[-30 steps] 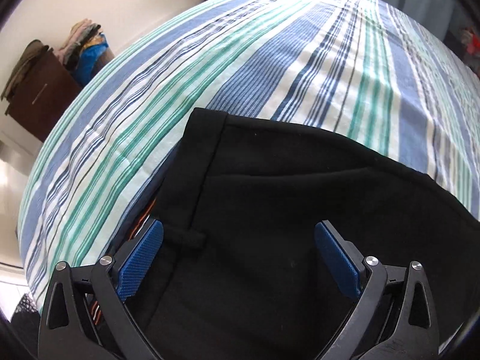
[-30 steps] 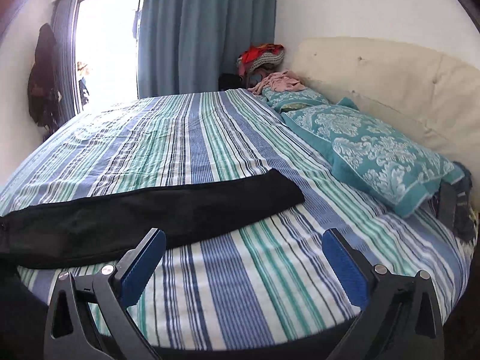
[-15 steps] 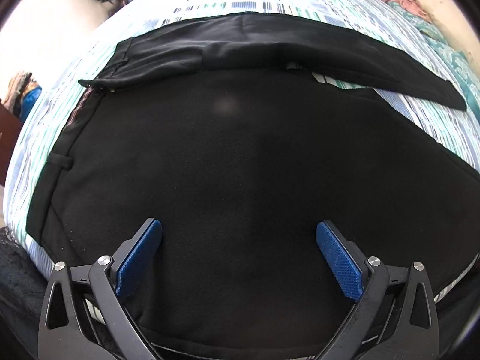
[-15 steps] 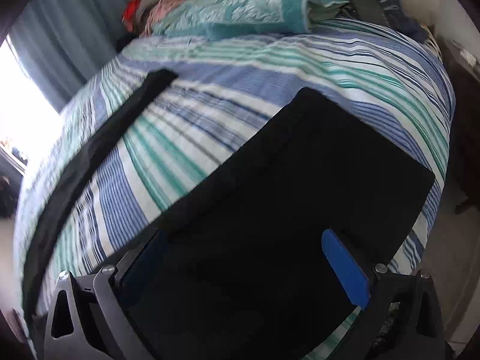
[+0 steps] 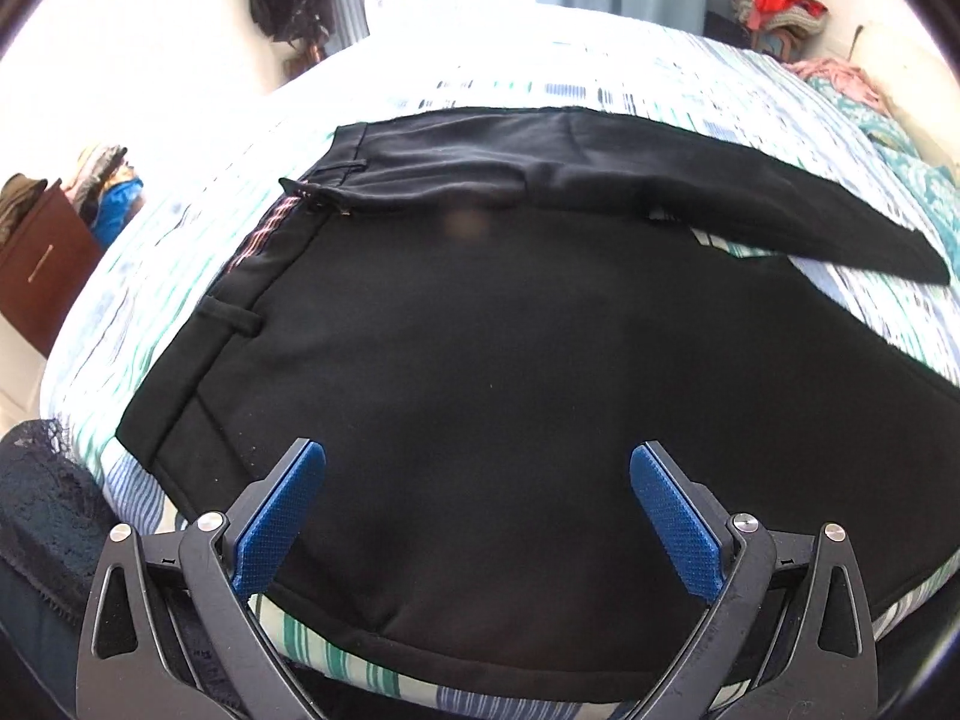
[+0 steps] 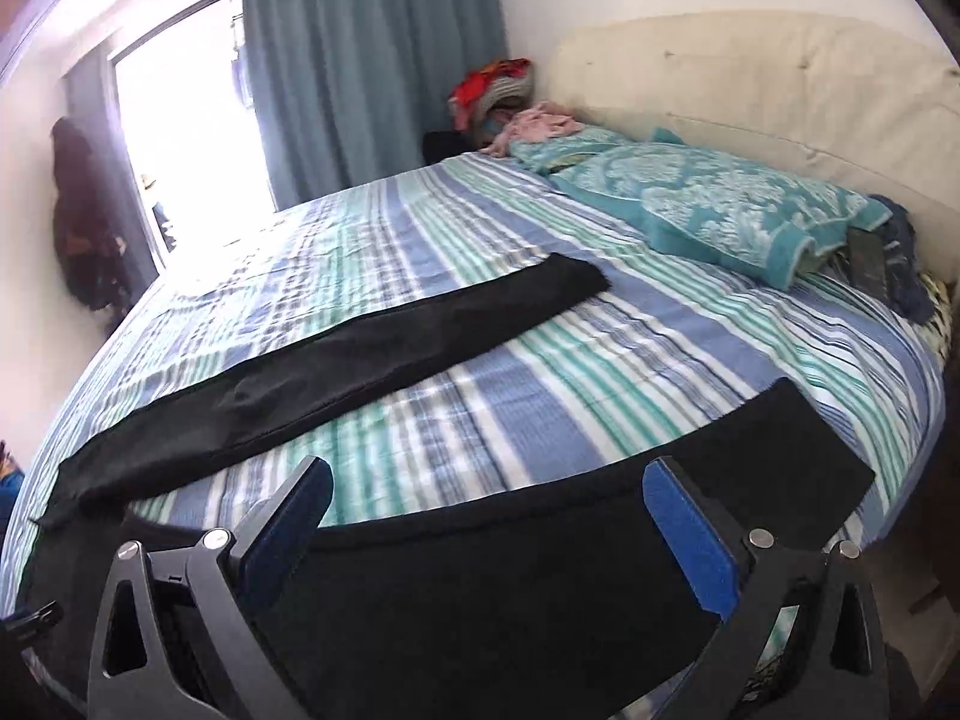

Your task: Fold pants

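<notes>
Black pants (image 5: pixel 480 330) lie spread flat on the striped bed (image 5: pixel 180 276), waistband at the left with a belt loop (image 5: pixel 231 321). The far leg (image 5: pixel 750 204) runs to the right and the near leg lies along the bed's front edge. My left gripper (image 5: pixel 477 510) is open and empty, just above the near leg by the seat. In the right wrist view the far leg (image 6: pixel 360 354) crosses the bed and the near leg (image 6: pixel 540 570) lies under my right gripper (image 6: pixel 486 534), which is open and empty.
Teal patterned pillows (image 6: pixel 732 204) and a cream headboard (image 6: pixel 780 78) stand at the right end of the bed. A pile of clothes (image 6: pixel 498 90) sits in the corner by the blue curtain (image 6: pixel 372 60). A brown dresser (image 5: pixel 36 258) stands left of the bed.
Both cameras have swung over the last second. The left gripper moved from the waistband corner back over the near leg. The right gripper tipped down toward the leg end, then levelled. Both stayed open.
</notes>
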Motion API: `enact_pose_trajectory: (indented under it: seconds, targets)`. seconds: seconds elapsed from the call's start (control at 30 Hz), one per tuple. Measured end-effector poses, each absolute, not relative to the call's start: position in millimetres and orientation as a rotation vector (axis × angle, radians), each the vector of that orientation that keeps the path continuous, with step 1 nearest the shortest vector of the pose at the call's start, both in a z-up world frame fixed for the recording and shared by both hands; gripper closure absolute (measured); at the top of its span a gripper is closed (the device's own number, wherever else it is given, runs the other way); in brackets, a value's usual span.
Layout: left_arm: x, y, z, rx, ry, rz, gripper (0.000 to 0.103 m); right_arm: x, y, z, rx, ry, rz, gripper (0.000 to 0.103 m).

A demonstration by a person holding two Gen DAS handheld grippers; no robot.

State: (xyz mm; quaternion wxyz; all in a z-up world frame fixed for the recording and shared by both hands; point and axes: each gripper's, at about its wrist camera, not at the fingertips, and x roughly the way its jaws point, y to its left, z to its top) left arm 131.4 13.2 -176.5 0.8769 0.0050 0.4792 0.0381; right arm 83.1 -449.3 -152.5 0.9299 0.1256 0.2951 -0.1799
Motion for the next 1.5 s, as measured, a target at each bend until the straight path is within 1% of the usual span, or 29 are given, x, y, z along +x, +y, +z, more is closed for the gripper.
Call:
enact_pose_trajectory:
  seconds: [0.07,0.2,0.27,0.43,0.6,0.73,0.9,1.1,1.27,1.4,1.5]
  targets:
    - [127,13,-175,0.002,1.004,0.053,0.001,79,-411,-155,0.246,0.617,-0.286,0.0]
    - [117,11,-149,-0.01,0.896,0.017,0.001,72,-361,-163,0.268,0.655,-0.193,0.0]
    - [116,11,-144,0.009,0.858,0.019,0.001,73,-343,-167,0.223,0.676,-0.163,0.0]
    - [121,13,-159,0.014,0.871,0.077,0.001,75,-315,-178,0.072,0.713,-0.141,0.0]
    - [119,6,-165,0.048,0.88,0.063,0.001,71,-294,-182,-0.089,0.675,-0.165,0.0]
    - [116,-6,-178,0.134,0.919,0.04,0.001,69,-283,-184,-0.2,0.656,-0.191,0.0]
    - [109,-8,-178,0.163,0.909,0.035,0.001,80,-278,-193,-0.202,0.693,-0.16,0.0]
    - [110,-5,-176,0.165,0.893,0.065,0.001,82,-267,-189,-0.21,0.65,-0.128,0.0]
    - [115,-1,-175,0.129,0.904,0.054,0.001,83,-267,-193,-0.219,0.656,-0.12,0.0]
    - [127,9,-191,0.063,1.006,0.023,0.001,85,-269,-195,-0.209,0.662,-0.114,0.0]
    - [127,13,-197,0.025,1.007,0.007,0.0,87,-271,-198,-0.201,0.677,-0.115,0.0]
